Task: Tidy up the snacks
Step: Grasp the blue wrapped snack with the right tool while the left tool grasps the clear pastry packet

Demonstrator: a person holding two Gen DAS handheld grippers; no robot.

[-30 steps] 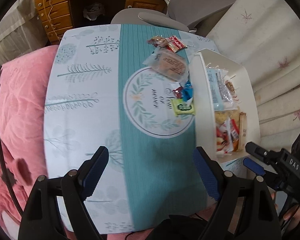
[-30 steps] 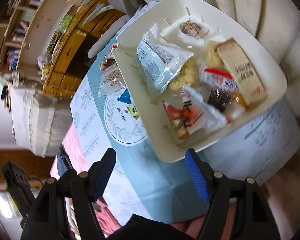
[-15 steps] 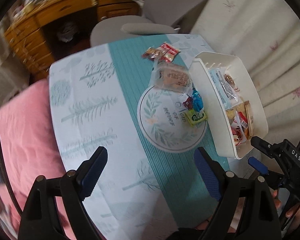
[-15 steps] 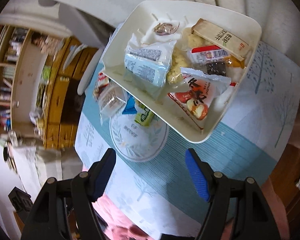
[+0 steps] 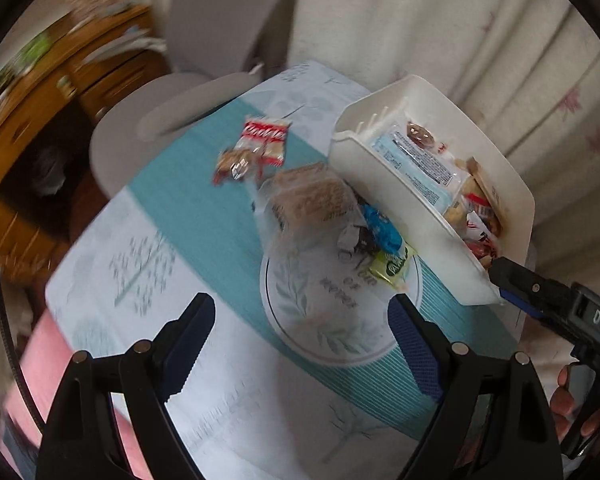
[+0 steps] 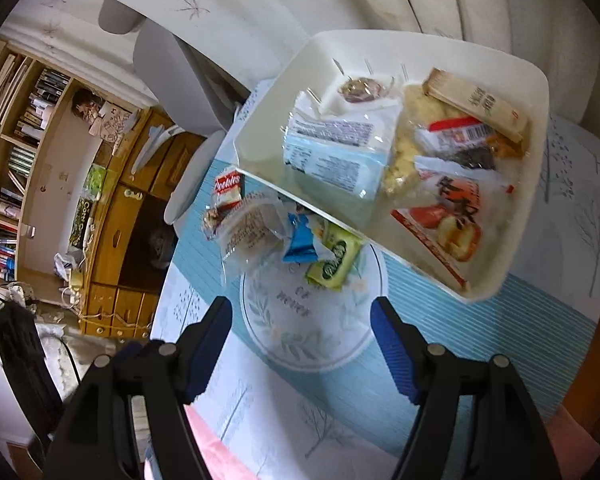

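Loose snacks [image 6: 284,232] lying ahead of both grippers, beside white bin [image 6: 538,80] near tabletop's far edge; left gripper [image 5: 302,338] and right gripper [image 6: 302,334] gaping, empty.

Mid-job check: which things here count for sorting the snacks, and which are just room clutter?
Job:
white bin holding snacks
red cookie pack
clear-wrapped cake
blue candy
green packet
left gripper and right gripper, both open

Clutter:
grey chair
wooden desk
bookshelf
curtain

Snacks [image 6: 324,248] on table, left of bin [image 6: 536,92] (bin full).
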